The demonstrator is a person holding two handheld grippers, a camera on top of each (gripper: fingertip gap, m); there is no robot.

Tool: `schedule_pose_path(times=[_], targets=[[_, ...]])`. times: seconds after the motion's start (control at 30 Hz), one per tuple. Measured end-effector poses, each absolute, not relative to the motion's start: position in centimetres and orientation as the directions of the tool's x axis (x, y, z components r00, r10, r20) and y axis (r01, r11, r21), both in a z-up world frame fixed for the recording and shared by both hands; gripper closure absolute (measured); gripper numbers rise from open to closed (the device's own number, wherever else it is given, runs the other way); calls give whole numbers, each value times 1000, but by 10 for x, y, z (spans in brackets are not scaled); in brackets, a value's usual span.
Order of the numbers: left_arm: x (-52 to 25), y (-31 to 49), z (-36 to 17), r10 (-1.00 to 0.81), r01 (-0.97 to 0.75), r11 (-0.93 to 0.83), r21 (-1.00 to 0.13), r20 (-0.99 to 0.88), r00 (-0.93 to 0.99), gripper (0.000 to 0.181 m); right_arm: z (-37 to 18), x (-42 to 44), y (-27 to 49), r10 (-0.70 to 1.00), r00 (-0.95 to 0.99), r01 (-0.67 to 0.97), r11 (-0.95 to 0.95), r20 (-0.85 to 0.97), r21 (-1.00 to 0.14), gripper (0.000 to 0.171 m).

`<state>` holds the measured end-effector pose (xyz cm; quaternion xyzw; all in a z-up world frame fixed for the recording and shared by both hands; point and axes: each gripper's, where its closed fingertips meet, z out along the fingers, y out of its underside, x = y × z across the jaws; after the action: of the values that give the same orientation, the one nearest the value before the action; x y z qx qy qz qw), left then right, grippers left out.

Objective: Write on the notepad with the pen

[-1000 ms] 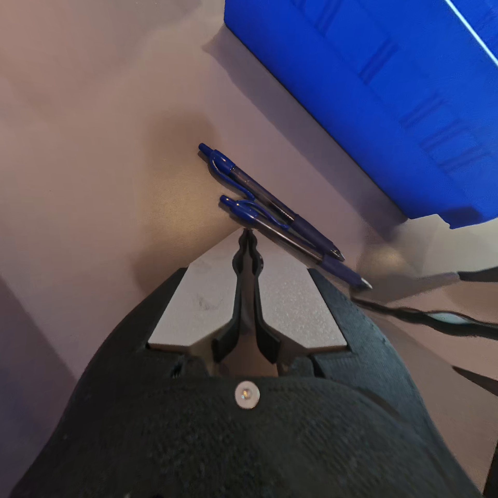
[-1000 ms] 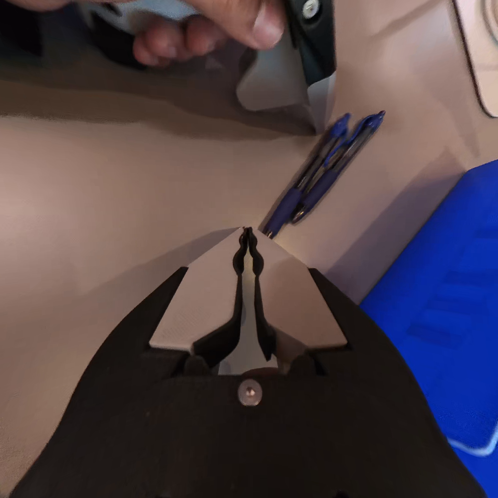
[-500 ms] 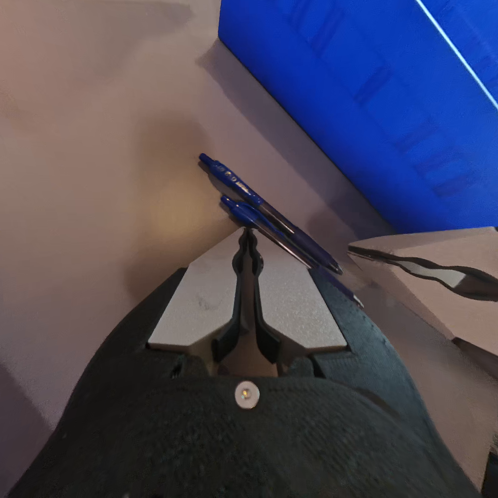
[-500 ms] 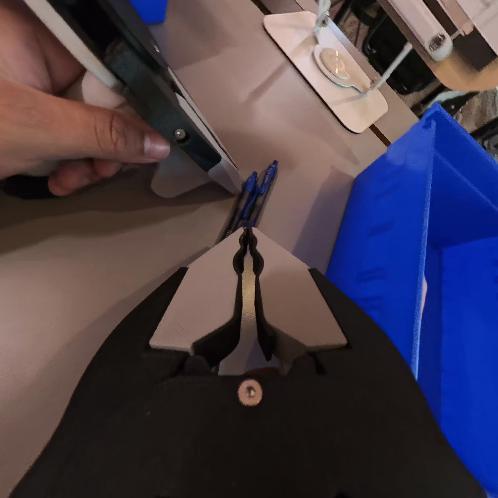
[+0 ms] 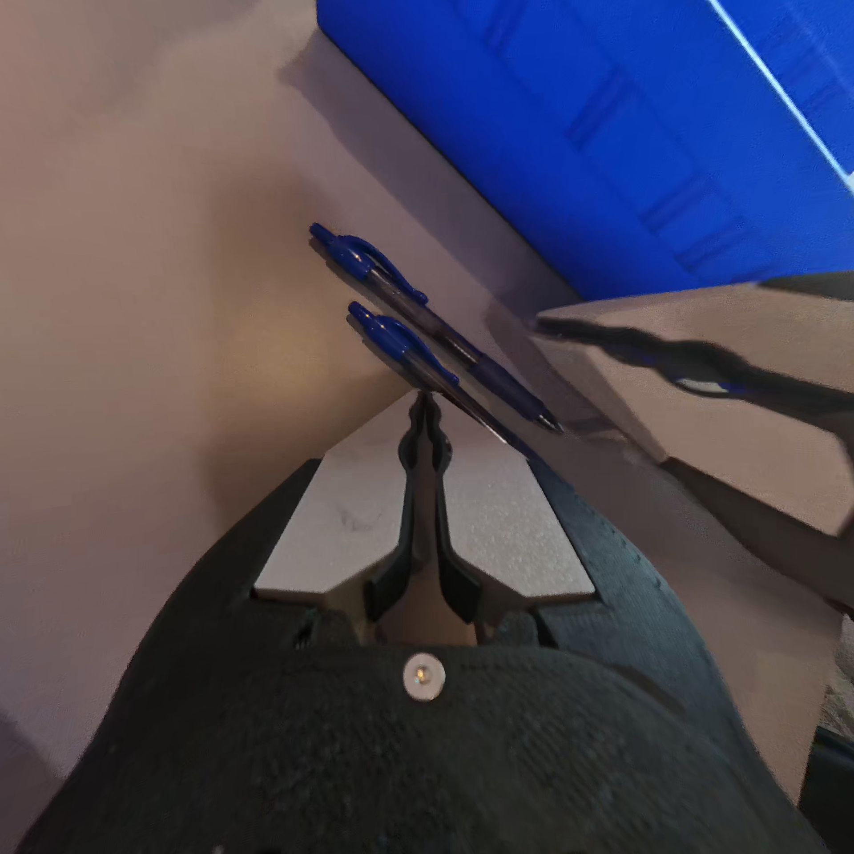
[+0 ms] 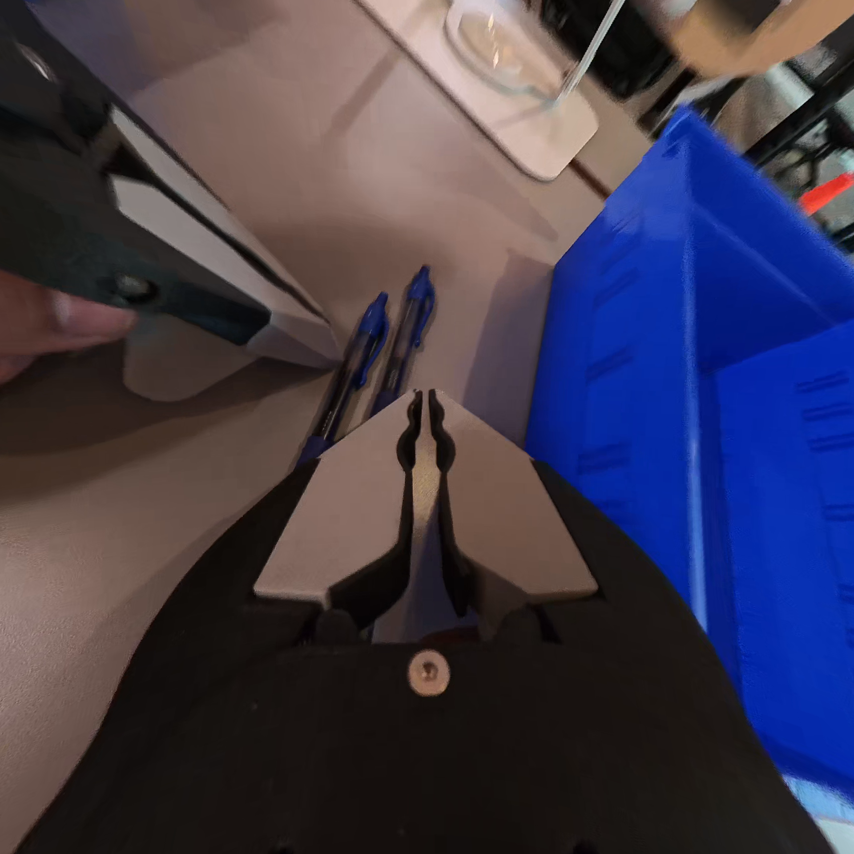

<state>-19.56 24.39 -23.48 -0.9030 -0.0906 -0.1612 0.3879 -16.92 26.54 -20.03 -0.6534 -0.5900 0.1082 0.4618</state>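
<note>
Beige tabletop; left gripper with fingertips pressed together, empty, just beside the nearer of two blue pens lying side by side; right gripper parted by a narrow slit over the pens' tips, grasping nothing; blue bin beyond, its contents hidden; a clear glass vessel, blurred; notepad unseen.

A smooth beige tabletop fills the view — warm light, soft shadows across it. A big blue bin stands on its right side. Beyond — a pale mat carrying something clear, then dark blurred clutter.
</note>
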Motion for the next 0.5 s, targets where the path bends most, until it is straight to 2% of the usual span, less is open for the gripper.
schedule_pose_path(times=[0.03, 0.1, 0.13, 0.27, 0.3, 0.5], targets=[[-195, 244, -235, 36, 277, -684, -675, 347, 937, 181, -193, -170, 264, 870, 289, 644, 132, 400, -753, 167], [-195, 243, -235, 35, 262, -683, -682, 328, 944, 181, -191, -172, 261, 887, 291, 623, 108, 358, -775, 146], [-195, 243, -235, 35, 261, -682, -683, 325, 945, 181, -195, -172, 260, 898, 284, 633, 88, 336, -769, 146], [-194, 243, -235, 33, 262, -680, -685, 328, 944, 181, -223, -168, 269, 909, 274, 713, 28, 315, -701, 156], [-193, 243, -235, 31, 263, -681, -684, 332, 943, 181, -224, -168, 270, 911, 273, 712, 23, 307, -702, 171], [-188, 243, -235, 20, 241, -682, -691, 312, 950, 181, -232, -155, 255, 948, 250, 726, -49, 197, -686, 171]])
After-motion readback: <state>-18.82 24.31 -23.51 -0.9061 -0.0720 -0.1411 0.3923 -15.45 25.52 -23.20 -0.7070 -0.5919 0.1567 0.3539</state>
